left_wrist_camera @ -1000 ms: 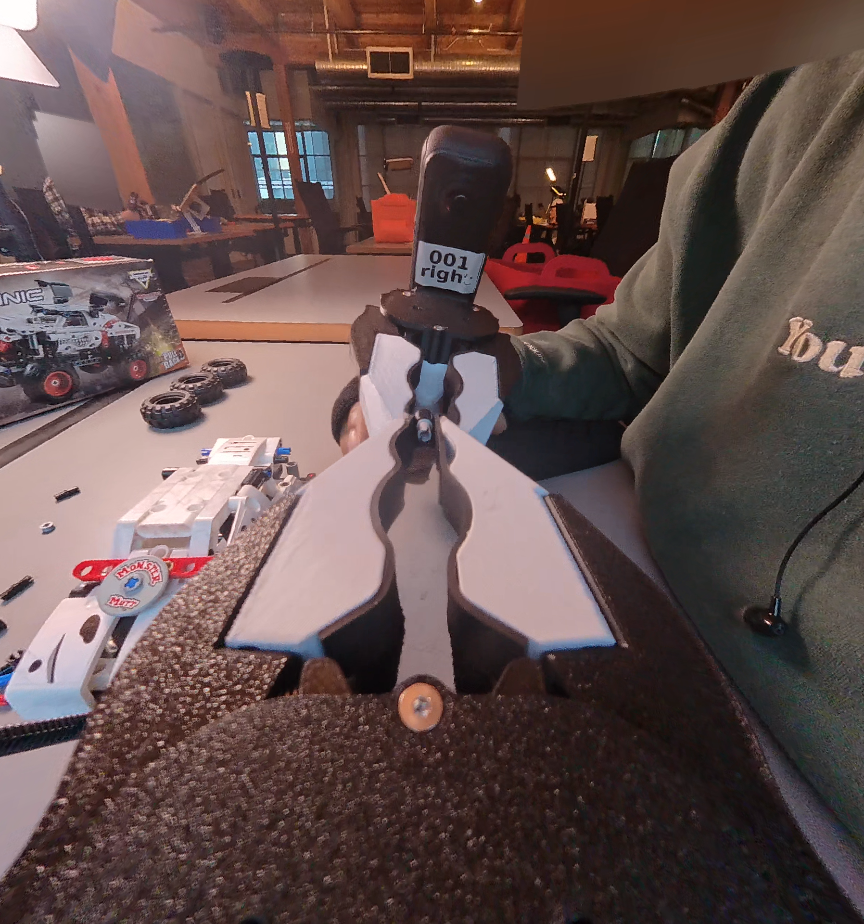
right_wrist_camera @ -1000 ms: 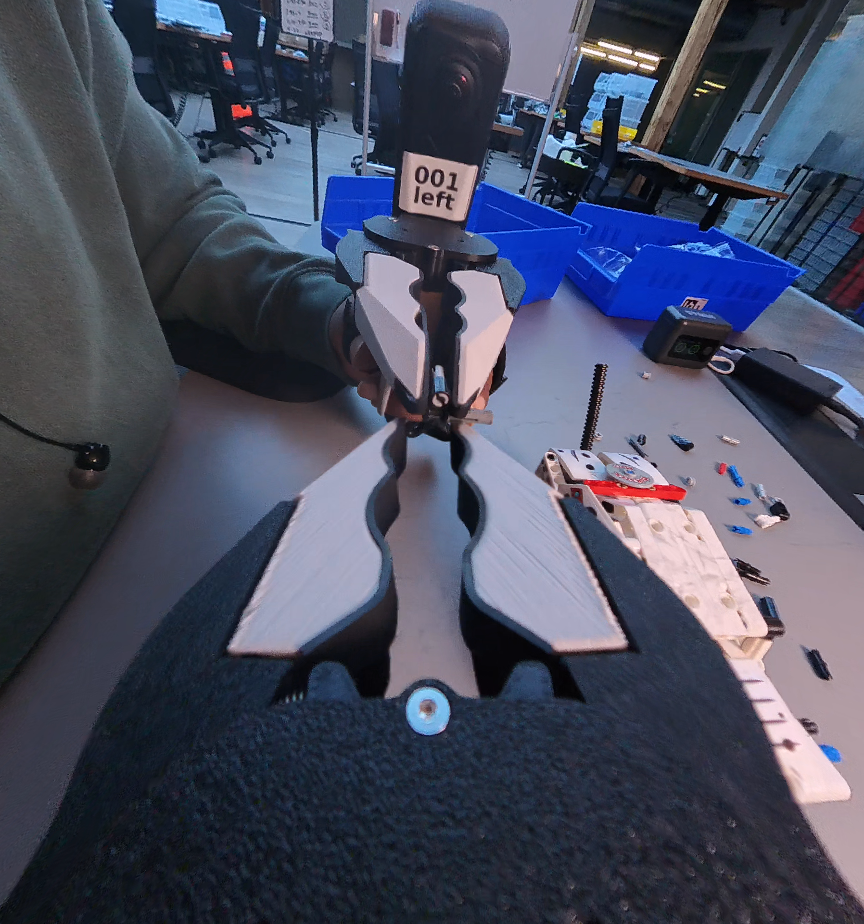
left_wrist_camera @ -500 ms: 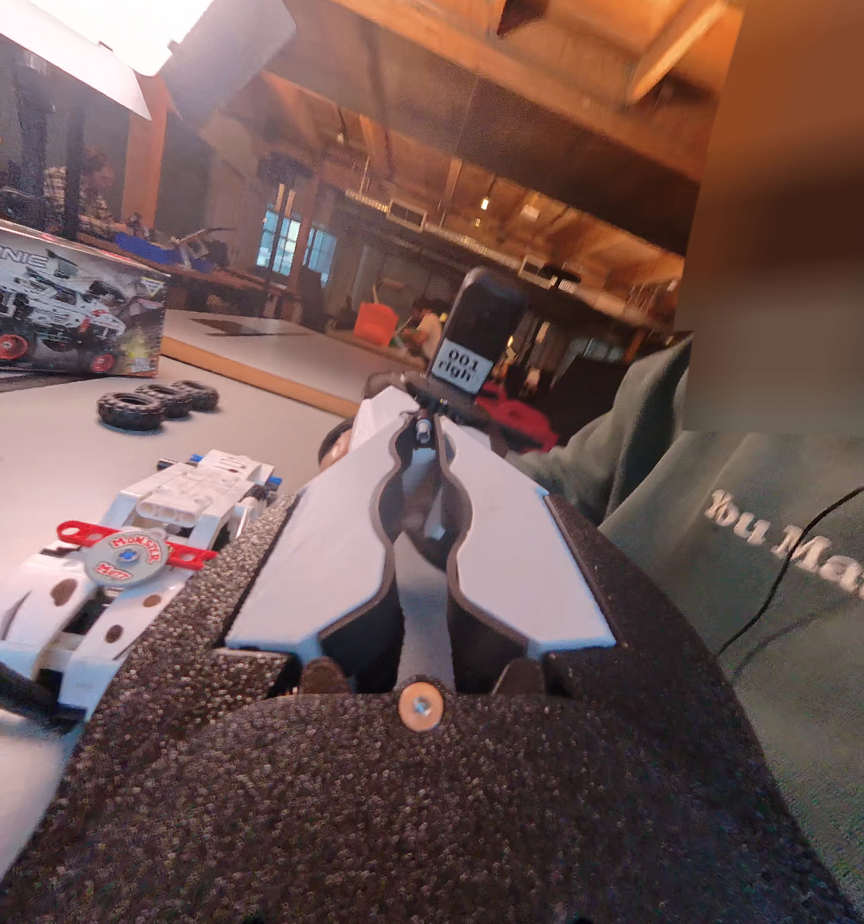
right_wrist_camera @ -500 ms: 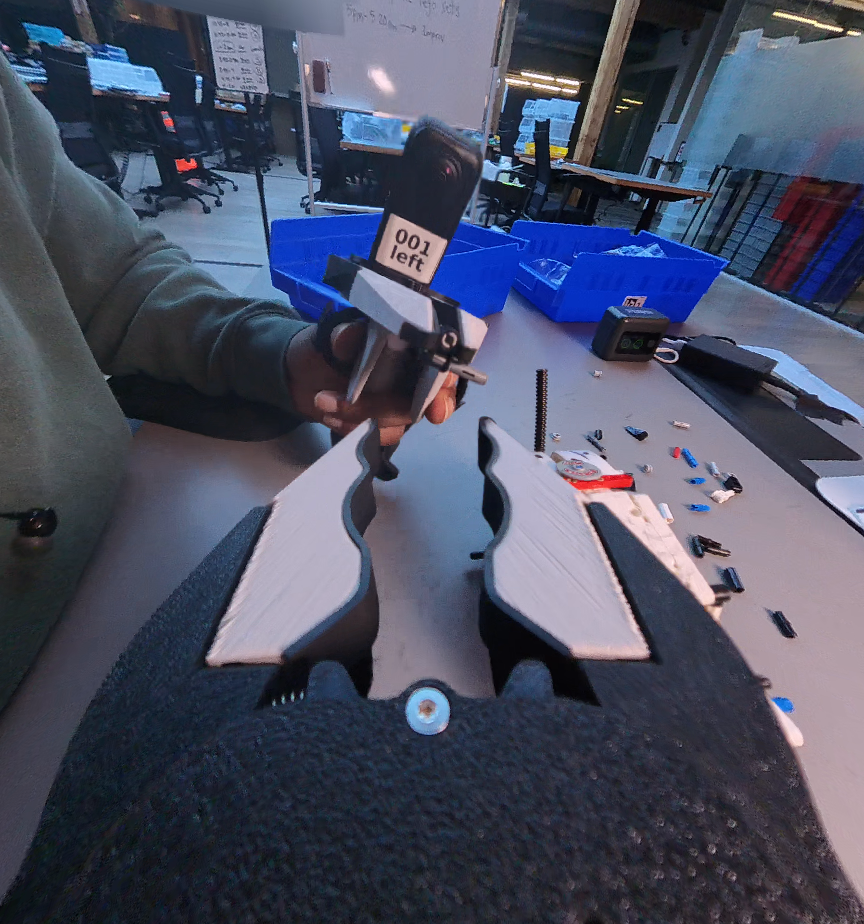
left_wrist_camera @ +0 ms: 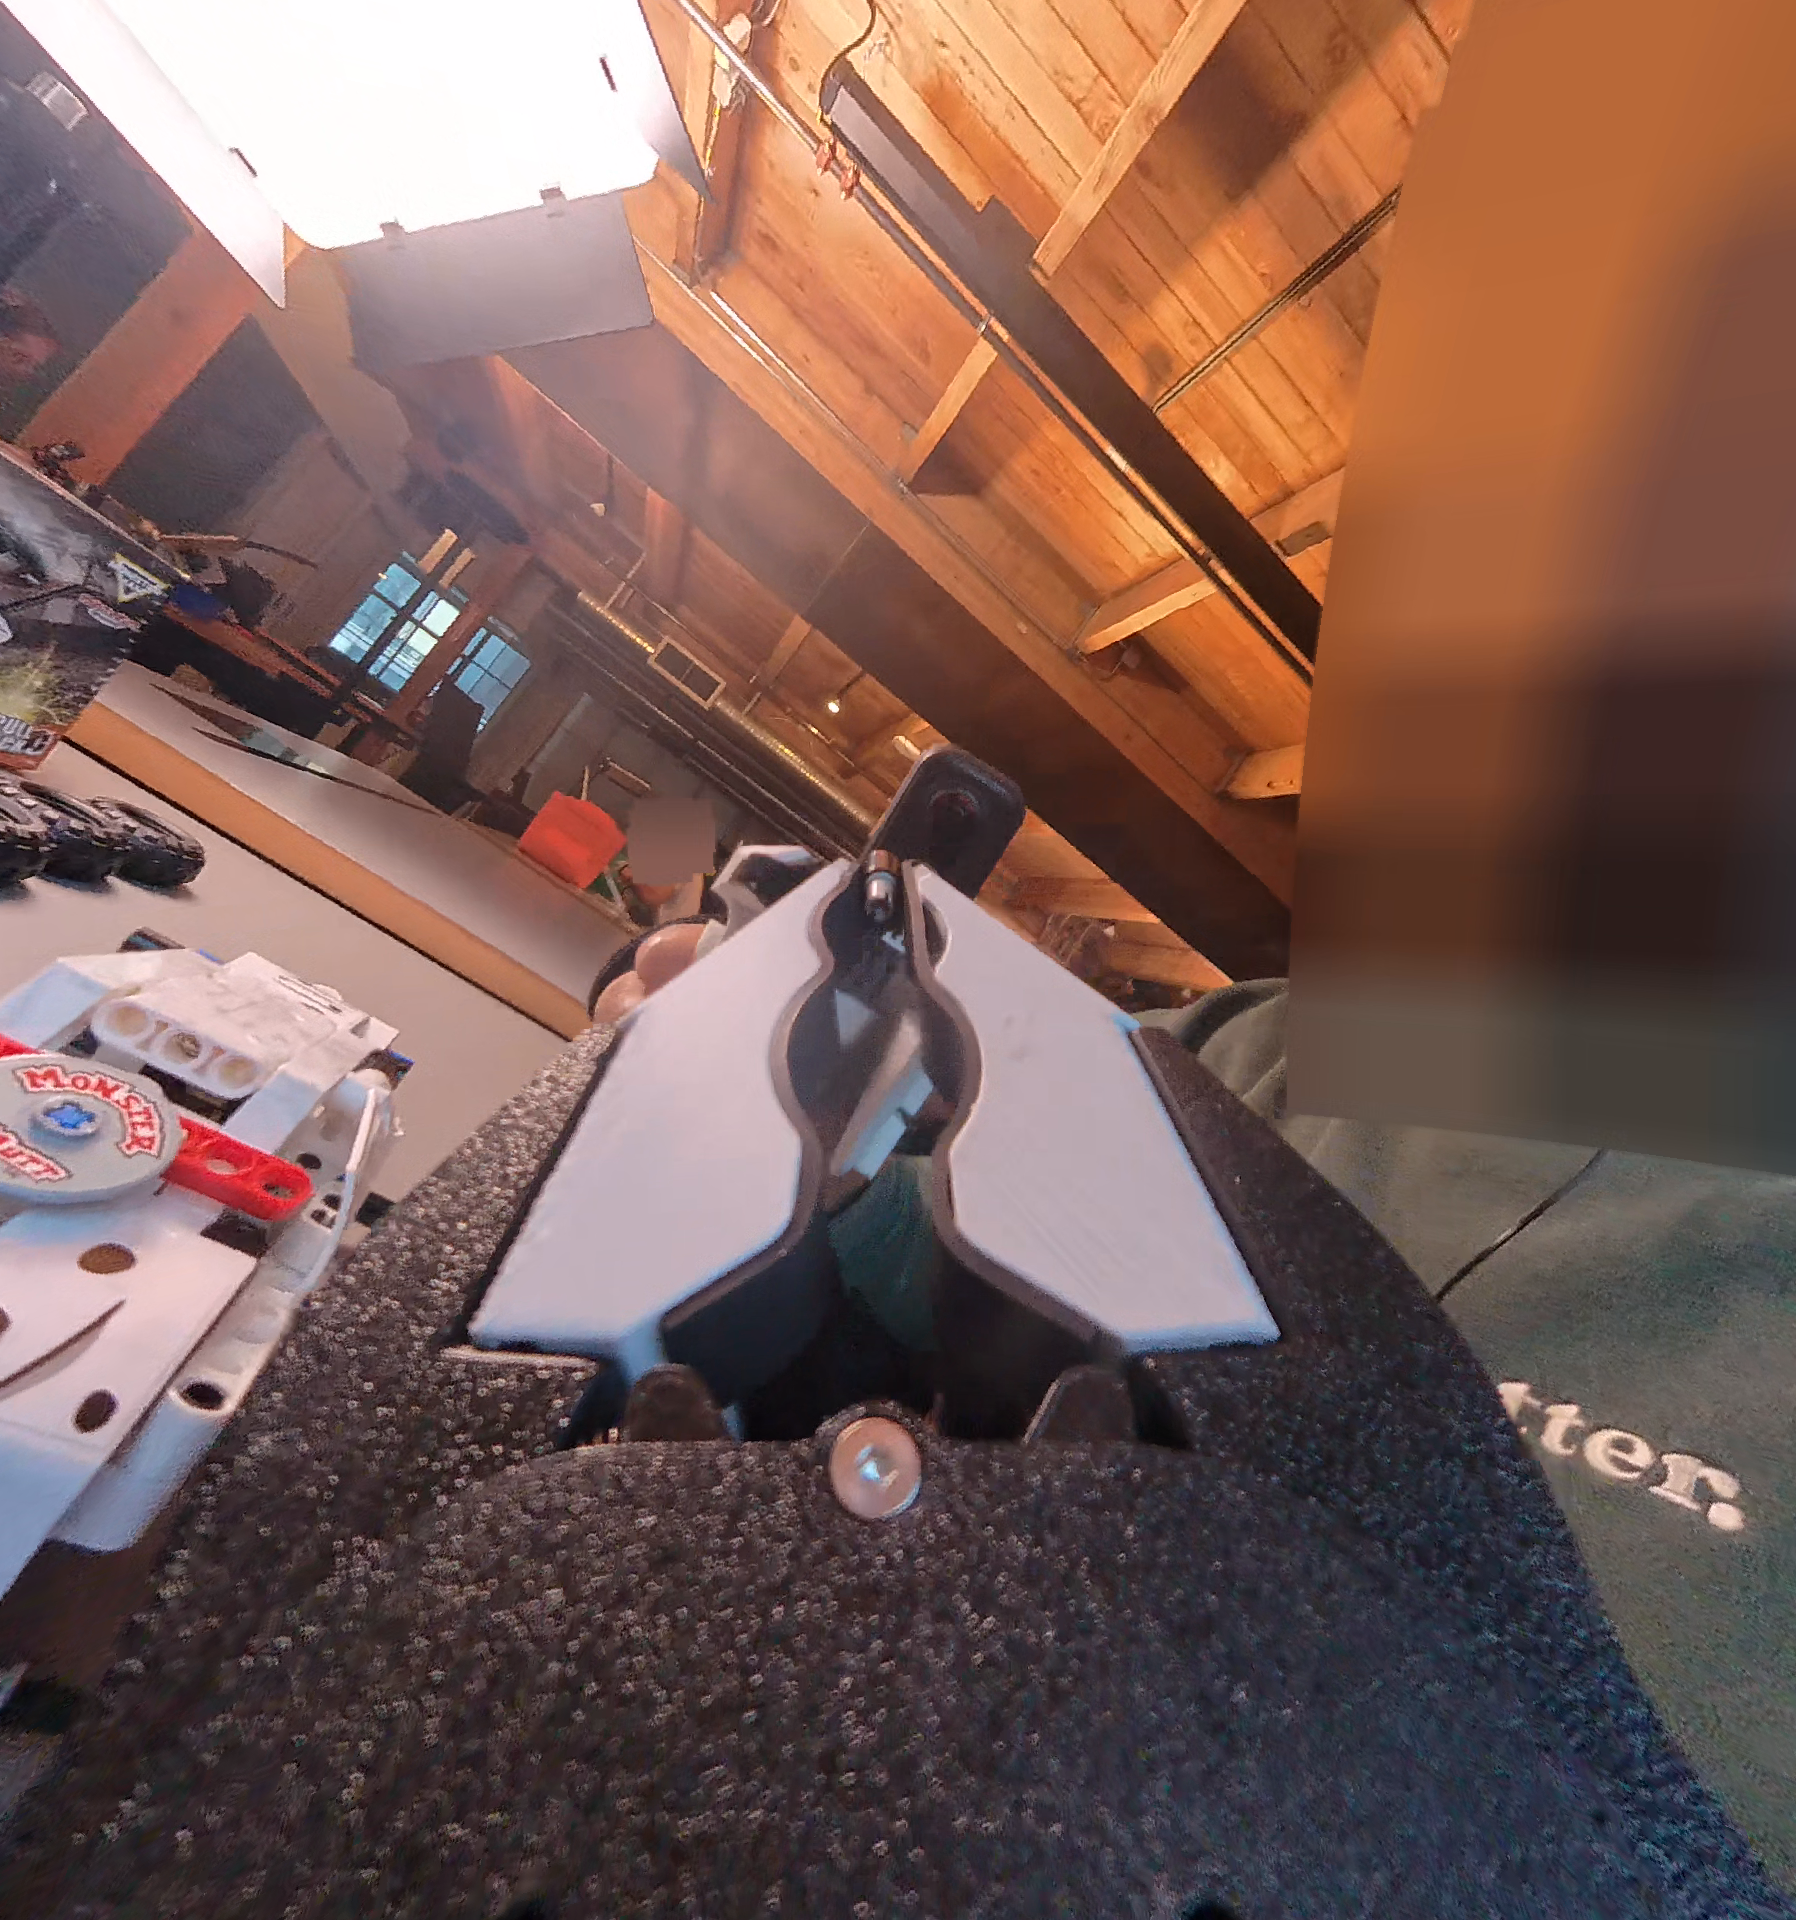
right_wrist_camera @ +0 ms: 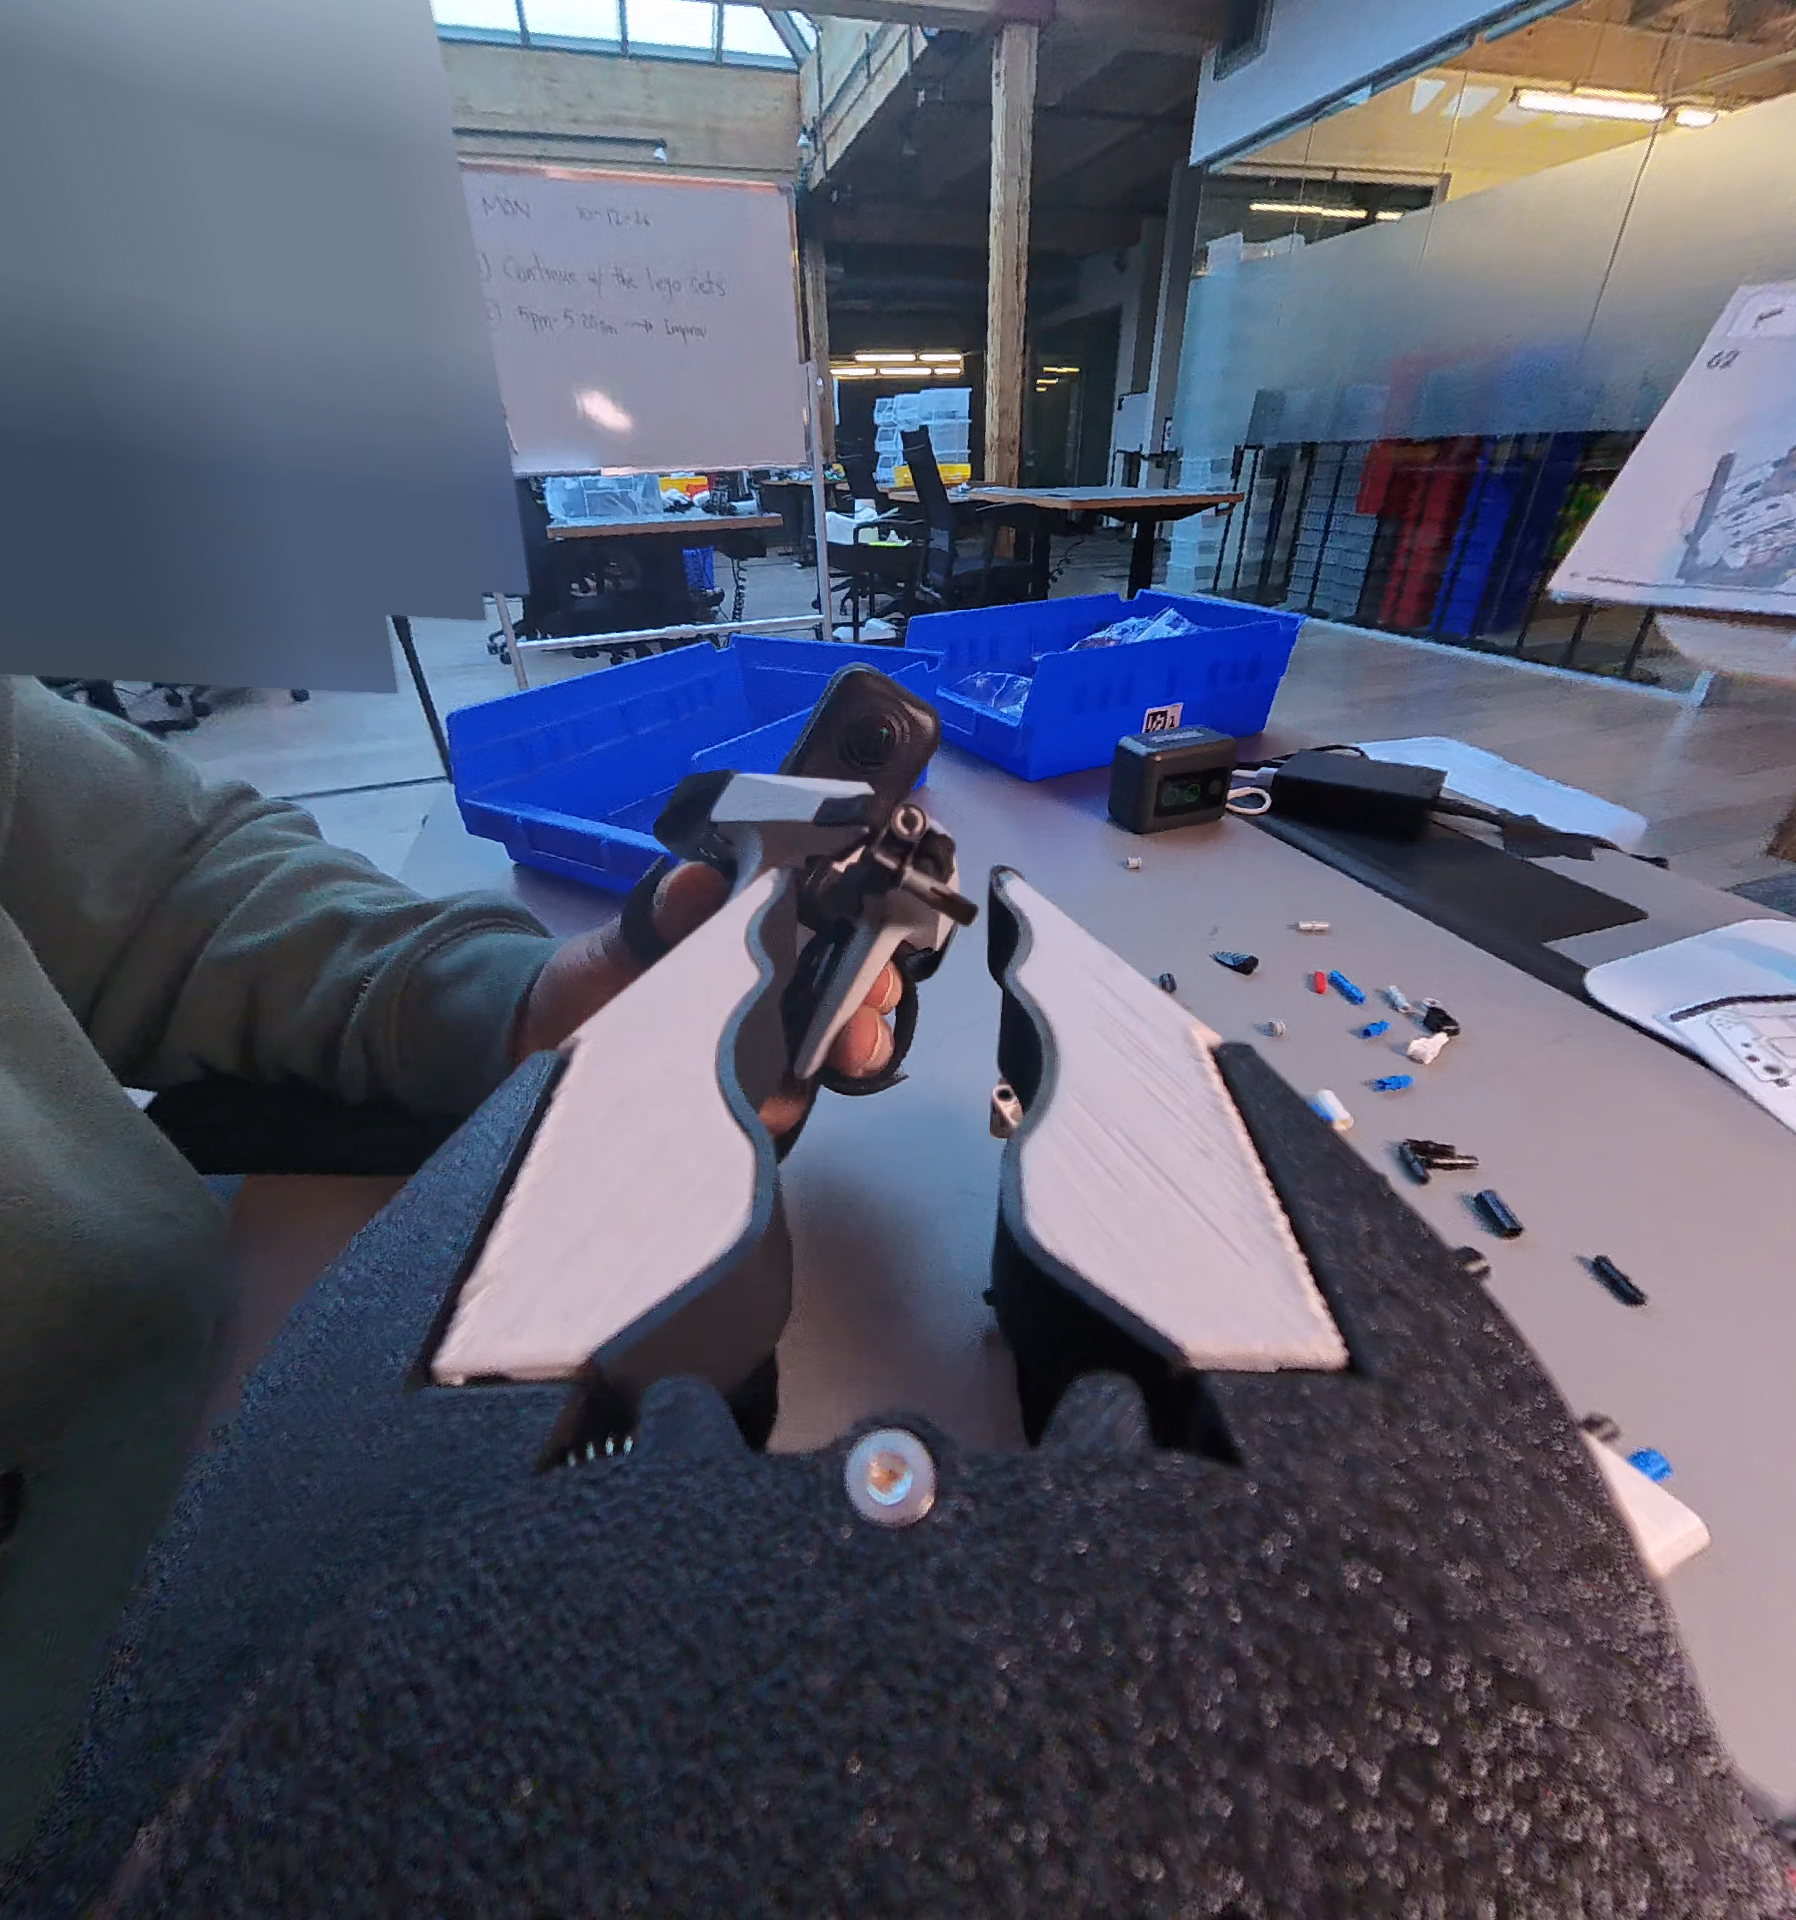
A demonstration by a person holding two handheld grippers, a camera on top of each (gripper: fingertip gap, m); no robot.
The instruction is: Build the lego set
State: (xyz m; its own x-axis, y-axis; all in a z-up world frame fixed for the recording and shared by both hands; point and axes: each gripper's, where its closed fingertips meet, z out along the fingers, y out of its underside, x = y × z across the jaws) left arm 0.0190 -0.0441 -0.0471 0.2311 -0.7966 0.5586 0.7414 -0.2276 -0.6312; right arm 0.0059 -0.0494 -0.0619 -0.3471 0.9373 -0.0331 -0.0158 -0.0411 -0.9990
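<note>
We see scattered small pieces, black, blue, white and red, lying loose on the grey worktop toward its right edge, with an open instruction sheet at that edge. Toward the far edge stand two blue bins, a small black device and a black power brick.

In the left wrist view the half-built white truck lies on the worktop just beside the left gripper's body, a grey round badge on a red beam on top of it. Its long axis runs away from the camera toward the far edge; which end is the front we cannot tell. Beyond it three black tyres sit in a row near the set's box.

The left gripper is tilted up toward the wooden ceiling, its fingers pressed together on a small black pin assembly, whose dark axle sticks out sideways to the right. The right gripper faces it, fingers well apart with nothing between them; its left finger partly hides the hand holding the left gripper.

A whiteboard, desks and chairs fill the open room behind; a green sleeve crosses the near left corner.
</note>
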